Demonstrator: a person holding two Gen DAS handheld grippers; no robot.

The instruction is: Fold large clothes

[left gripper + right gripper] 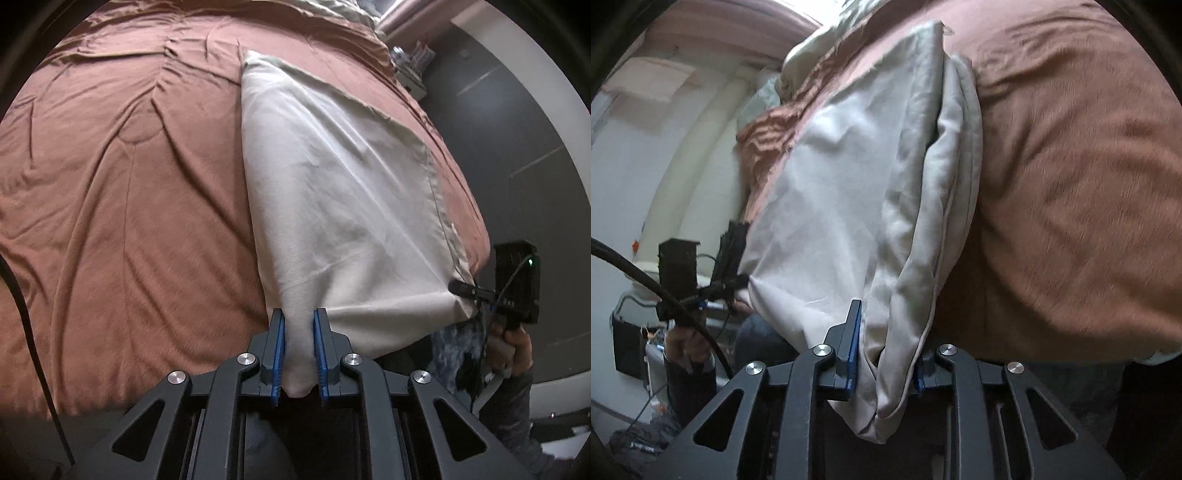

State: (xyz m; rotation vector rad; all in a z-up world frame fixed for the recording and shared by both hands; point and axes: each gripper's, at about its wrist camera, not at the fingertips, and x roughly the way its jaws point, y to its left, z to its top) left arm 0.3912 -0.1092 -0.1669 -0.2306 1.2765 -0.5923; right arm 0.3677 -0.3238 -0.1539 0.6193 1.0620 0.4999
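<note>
A: Why is the left claw [298, 354] pinching the cloth [332, 192]?

B: To hold one near corner at the bed's [110, 184] edge. The right claw [886, 347] pinches the other corner. Cloth stays stretched, ready to fold.

pale grey cloth [332, 192], perhaps rust-pink bedspread [129, 184]
</note>
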